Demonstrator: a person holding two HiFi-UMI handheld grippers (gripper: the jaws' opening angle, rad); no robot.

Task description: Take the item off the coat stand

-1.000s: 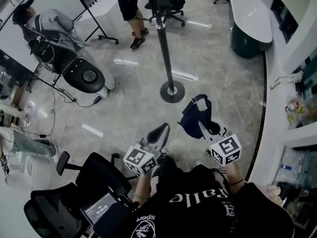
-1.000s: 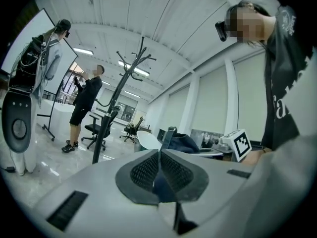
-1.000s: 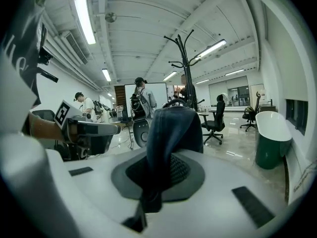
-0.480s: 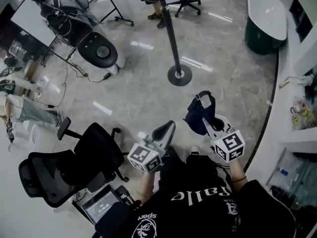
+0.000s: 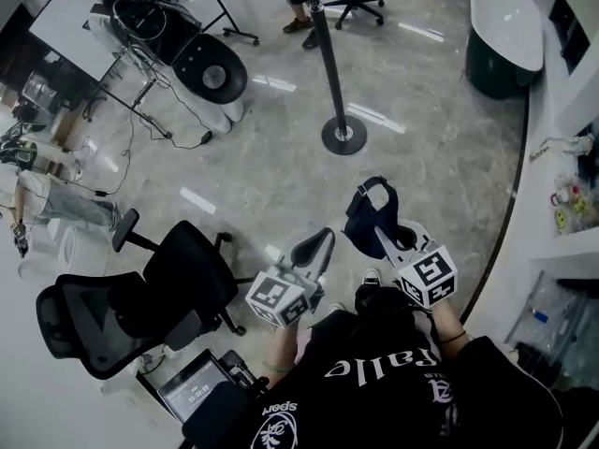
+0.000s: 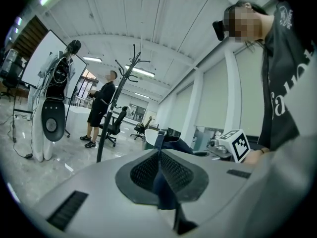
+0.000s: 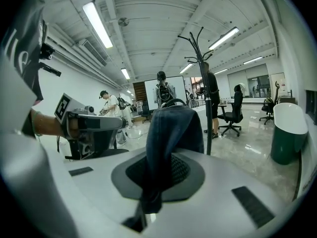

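Right gripper is clamped on a dark blue fabric item with a buckled strap, its jaws pinched tight on a fold of the cloth, which stands up ahead of them in the right gripper view. That item is off the tall black coat stand with a round base, held in the air above the grey polished stone floor, well apart from the stand. Left gripper sits just beside the item without touching it, jaws together and holding nothing
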